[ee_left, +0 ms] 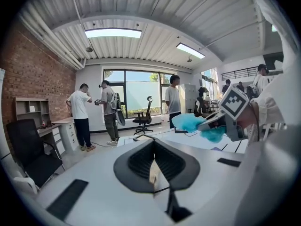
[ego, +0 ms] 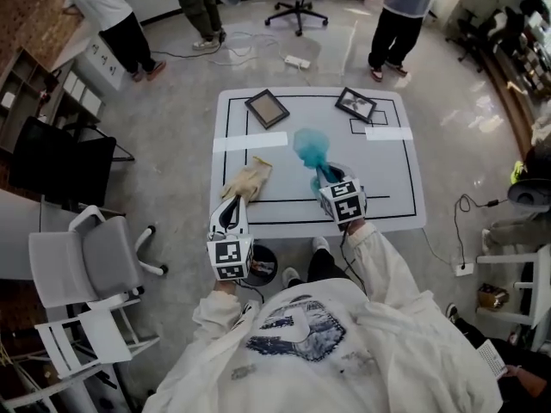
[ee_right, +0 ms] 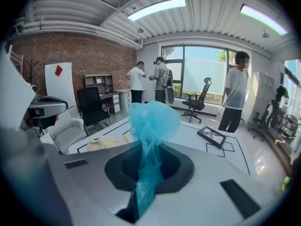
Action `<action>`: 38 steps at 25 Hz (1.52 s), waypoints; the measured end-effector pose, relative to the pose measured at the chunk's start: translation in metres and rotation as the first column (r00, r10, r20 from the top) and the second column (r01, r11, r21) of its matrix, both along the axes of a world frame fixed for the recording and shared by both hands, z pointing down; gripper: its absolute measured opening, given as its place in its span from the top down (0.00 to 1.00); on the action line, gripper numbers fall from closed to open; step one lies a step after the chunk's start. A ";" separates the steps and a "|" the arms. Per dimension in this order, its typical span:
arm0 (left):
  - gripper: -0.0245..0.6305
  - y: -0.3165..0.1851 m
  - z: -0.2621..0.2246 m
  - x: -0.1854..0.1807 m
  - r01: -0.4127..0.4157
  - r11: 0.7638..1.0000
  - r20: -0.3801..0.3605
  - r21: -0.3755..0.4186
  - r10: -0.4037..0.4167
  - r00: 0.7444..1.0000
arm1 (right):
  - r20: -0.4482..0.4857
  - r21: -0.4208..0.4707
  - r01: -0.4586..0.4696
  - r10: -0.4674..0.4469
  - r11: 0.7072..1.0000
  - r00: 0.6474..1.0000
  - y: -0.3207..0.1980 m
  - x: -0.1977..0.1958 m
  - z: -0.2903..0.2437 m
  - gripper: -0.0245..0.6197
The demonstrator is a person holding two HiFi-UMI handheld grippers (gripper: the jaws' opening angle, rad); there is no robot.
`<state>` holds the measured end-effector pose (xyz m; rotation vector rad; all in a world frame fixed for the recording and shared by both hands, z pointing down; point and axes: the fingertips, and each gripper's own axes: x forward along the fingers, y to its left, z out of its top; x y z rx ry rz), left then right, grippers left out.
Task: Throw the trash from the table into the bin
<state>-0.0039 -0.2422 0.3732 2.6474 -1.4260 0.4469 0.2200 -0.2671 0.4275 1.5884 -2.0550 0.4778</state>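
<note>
Glossy grey floor noted throughout, with three people standing at the far side (ego: 200, 7). White table (ego: 396, 188) set mid-scene, marked with black outlines and two white tape strips (ego: 250, 142). A person in a white sweatshirt (ego: 327, 351) is seen at the near edge of the table, a gripper in each hand. Grey armchair (ego: 95, 256) placed on the left, well apart from the table; black chair (ego: 60, 162) farther behind it. Dark bin (ego: 263, 265) recorded on the floor just beside the table's near edge, partly hidden by the marker cube of the left gripper (ego: 235, 203). Two picture frames laid flat along the far side of the table, one left of centre (ego: 267, 107), one right of centre (ego: 355, 104). Right gripper (ego: 325, 175) held up over the table's near half, jaws pressed onto a crumpled blue plastic bag (ego: 310, 147); the bag is bunched above the jaw tips and a tail is trailed down between them, clear of the tabletop. In its own view the left gripper's jaws are closed together on a thin beige sliver, read as the edge of the beige glove (ego: 248, 179). The glove is stretched from the jaw tips toward the far right over the near-left part of the table; whether it is lifted or resting there cannot be told.
</note>
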 end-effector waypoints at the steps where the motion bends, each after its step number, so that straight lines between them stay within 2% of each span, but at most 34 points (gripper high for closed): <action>1: 0.95 0.002 -0.001 0.002 -0.013 1.000 -0.004 0.004 0.013 1.000 | 0.001 0.012 -0.013 0.013 1.000 1.000 0.006 0.002 -0.006 0.91; 7: 0.95 0.005 -0.011 0.021 -0.083 0.996 -0.023 0.029 0.083 0.996 | 0.012 0.079 -0.091 0.090 0.993 0.996 0.038 0.017 -0.041 0.91; 13: 0.95 0.007 -0.022 0.041 -0.125 0.991 -0.030 0.043 0.126 0.992 | 0.026 0.107 -0.122 0.120 0.987 0.992 0.062 0.027 -0.063 0.91; 21: 0.95 0.019 -0.019 0.061 -0.117 0.992 0.002 0.045 0.117 0.993 | 0.056 0.145 -0.104 0.097 0.984 0.994 0.074 0.040 -0.070 0.91; 31: 0.95 0.050 -0.024 0.072 0.025 0.999 0.059 0.041 -0.027 0.998 | 0.113 0.147 0.027 -0.044 0.989 0.993 0.080 0.056 -0.067 0.91; 38: 0.95 0.094 -0.018 0.065 0.203 0.979 0.098 0.028 -0.205 0.974 | 0.147 0.159 0.197 -0.220 0.968 0.964 0.083 0.046 -0.062 0.91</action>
